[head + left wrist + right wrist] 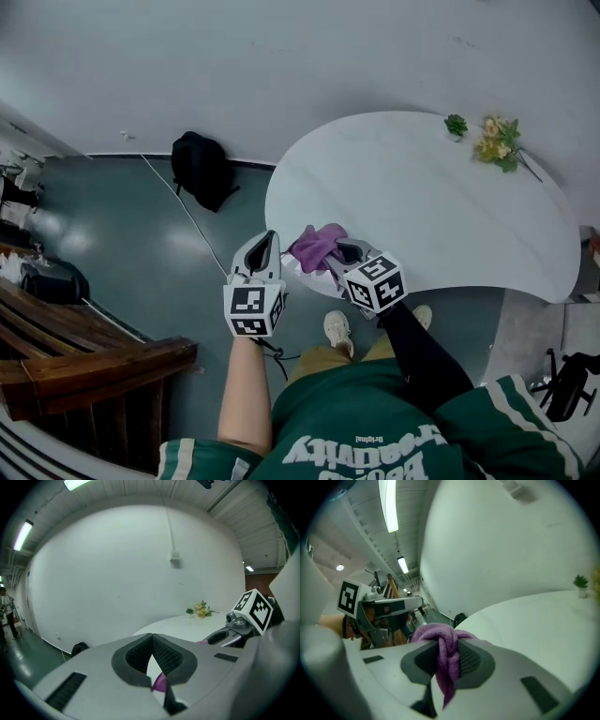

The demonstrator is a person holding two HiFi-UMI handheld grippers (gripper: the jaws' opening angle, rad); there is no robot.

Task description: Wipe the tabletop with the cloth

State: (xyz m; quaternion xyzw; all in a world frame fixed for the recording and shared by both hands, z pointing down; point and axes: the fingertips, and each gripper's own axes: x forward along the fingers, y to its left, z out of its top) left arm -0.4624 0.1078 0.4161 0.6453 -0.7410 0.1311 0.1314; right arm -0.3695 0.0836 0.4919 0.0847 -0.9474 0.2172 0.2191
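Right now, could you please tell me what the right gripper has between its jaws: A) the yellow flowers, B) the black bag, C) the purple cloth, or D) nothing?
C: the right gripper is shut on the purple cloth, which bunches up between its pads in the right gripper view.
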